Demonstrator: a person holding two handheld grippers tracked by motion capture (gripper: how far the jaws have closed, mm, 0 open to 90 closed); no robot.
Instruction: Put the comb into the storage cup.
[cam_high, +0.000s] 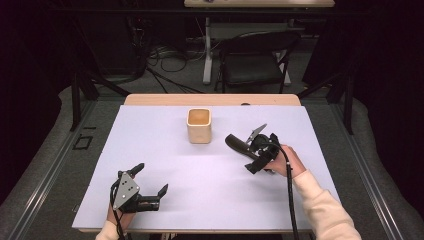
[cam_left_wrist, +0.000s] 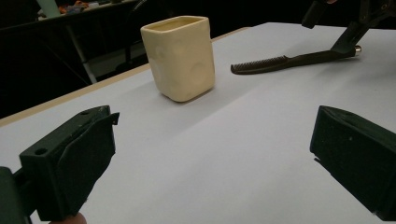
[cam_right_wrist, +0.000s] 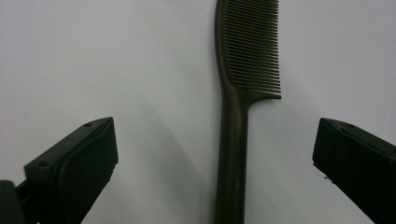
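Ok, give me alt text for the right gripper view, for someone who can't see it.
A dark comb lies flat on the pale table, its handle running down between the open jaws of the right gripper, teeth at the far end. The jaws stand apart on either side, not touching it.

The high view looks forward and down from above the near edge of the table (cam_high: 165, 200), taking in the whole surface with a chair (cam_high: 255, 60) beyond its far edge. The left gripper view sits low near the near-left corner, facing across toward the cup (cam_left_wrist: 180, 58) and the comb (cam_left_wrist: 280, 63); both also appear from above. The right gripper view hangs close over the comb, looking straight down at it between its own jaws.
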